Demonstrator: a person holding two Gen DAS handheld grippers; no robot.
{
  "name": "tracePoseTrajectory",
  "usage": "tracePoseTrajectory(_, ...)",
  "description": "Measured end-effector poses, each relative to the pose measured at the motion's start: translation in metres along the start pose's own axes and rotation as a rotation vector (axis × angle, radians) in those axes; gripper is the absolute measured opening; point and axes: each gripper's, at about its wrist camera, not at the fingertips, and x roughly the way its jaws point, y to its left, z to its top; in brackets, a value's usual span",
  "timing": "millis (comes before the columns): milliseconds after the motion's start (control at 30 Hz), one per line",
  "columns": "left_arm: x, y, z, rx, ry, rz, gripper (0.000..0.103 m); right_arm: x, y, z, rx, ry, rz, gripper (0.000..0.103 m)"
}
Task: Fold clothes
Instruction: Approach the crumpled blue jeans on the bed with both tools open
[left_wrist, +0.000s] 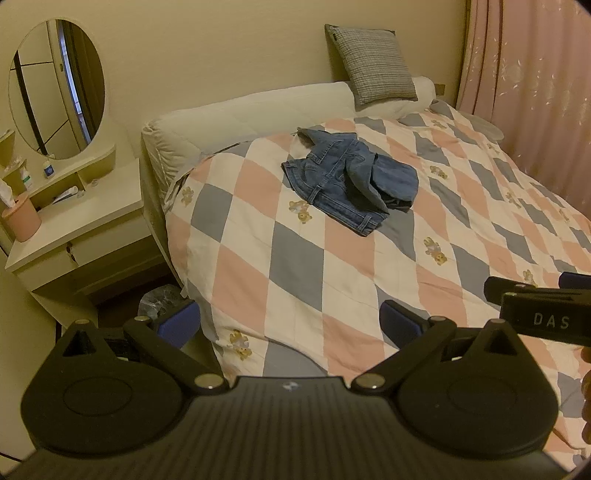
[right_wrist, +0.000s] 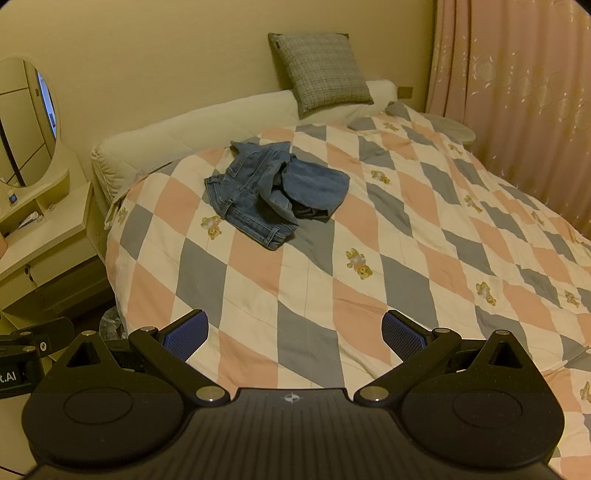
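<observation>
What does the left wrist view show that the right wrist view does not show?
Only the left wrist view shows the pink tissue box on the dresser and the whole oval mirror. Only the right wrist view shows the right gripper with both blue pads wide apart. Both show the crumpled denim jeans lying on the checked quilt, the grey cushion and the pink curtain. The left gripper is open too, holding nothing.
</observation>
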Motion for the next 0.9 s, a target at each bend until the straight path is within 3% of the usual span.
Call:
tracePoseTrajectory(467, 0.008, 0.016, -0.010, -0.008, 0.003, -0.018, 0.102, -0.002, 0.006, 0.000, -0.005, -0.004, -0.011, 0.103)
tracePoseTrajectory(900, 0.020, 0.020, -0.019, -0.004, 0.062, -0.111, 0.102, 0.005, 0.009, 0.005, 0.022, -0.001, -0.024, 0.103)
